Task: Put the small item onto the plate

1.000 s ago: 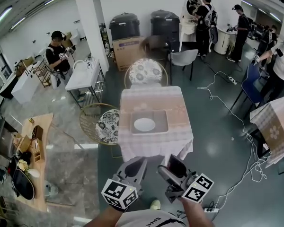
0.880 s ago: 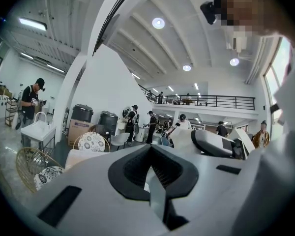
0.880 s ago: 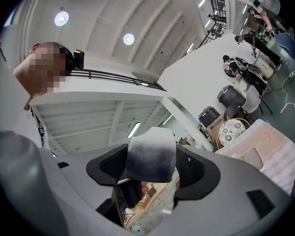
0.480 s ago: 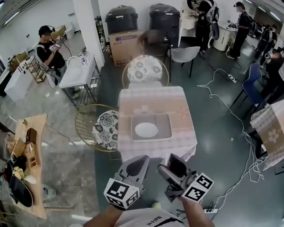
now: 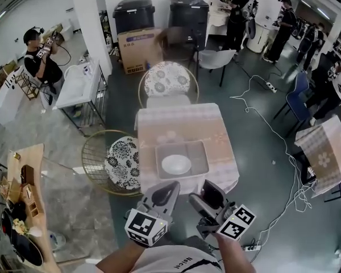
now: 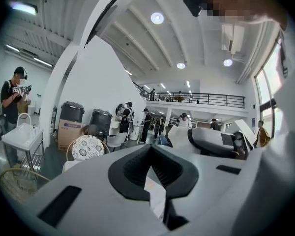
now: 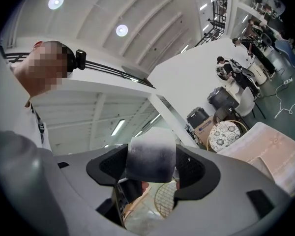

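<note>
One plate (image 5: pixel 176 164), one tray (image 5: pixel 202 152), one small item (image 7: pixel 151 159), two grippers (image 5: pixel 165 190) (image 5: pixel 208 194).

Glossy white plate (image 5: pixel 176 164), matt grey tray (image 5: pixel 200 157), cloth-covered table (image 5: pixel 182 124).

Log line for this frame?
phase: carry | right hand-held gripper: shut on small item | left hand-held gripper: shut, empty | plate: bare, in tray

Head view high above table (image 5: pixel 179 121); both gripper views upward toward ceiling (image 6: pixel 157 43), sharing patterned chair (image 6: pixel 87 148).
</note>
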{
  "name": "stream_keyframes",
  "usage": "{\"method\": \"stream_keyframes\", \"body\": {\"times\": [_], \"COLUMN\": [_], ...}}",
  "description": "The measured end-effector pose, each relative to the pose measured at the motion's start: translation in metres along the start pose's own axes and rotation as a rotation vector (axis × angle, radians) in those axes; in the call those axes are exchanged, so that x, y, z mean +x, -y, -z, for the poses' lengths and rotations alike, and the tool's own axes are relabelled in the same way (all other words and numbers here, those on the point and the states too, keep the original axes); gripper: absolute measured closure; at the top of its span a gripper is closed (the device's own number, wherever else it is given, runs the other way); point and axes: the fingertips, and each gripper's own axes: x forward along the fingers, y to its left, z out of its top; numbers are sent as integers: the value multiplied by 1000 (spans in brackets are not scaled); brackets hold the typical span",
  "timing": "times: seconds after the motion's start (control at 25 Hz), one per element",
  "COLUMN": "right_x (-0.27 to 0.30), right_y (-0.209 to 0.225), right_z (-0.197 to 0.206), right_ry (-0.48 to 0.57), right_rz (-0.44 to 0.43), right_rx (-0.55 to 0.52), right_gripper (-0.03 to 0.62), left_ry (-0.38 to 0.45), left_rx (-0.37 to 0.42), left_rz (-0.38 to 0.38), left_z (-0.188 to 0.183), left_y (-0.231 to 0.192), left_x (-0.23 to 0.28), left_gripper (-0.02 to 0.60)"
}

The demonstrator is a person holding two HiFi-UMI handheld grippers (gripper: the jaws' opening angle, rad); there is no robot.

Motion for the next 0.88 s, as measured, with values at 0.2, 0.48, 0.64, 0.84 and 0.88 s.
{"method": "stream_keyframes", "body": {"times": [0.2, 0.48, 0.64, 0.84, 0.88], "right_x": [23, 51, 70, 93, 97], "right_y": [22, 68, 97, 145, 156], "right_z": [5, 11, 28, 52, 58], "right_ry": [-7, -45, -122, -241, -270], "right_rz": [39, 50, 45, 26, 25], "right_rx": [2, -15, -35, -77, -88], "right_gripper": [279, 279, 279, 279, 279], "left_ry": [-21, -26, -44, -64, -73], "left_rx": [-14, -3, -16, -16, -18], "left_rz": [28, 16, -22, -76, -88], "left_z": [5, 19, 35, 59, 66], "left_y": [-28, -62, -87, -119, -126], "left_x": [20, 60, 81, 109, 114], "left_gripper": [577, 577, 577, 577, 577]}}
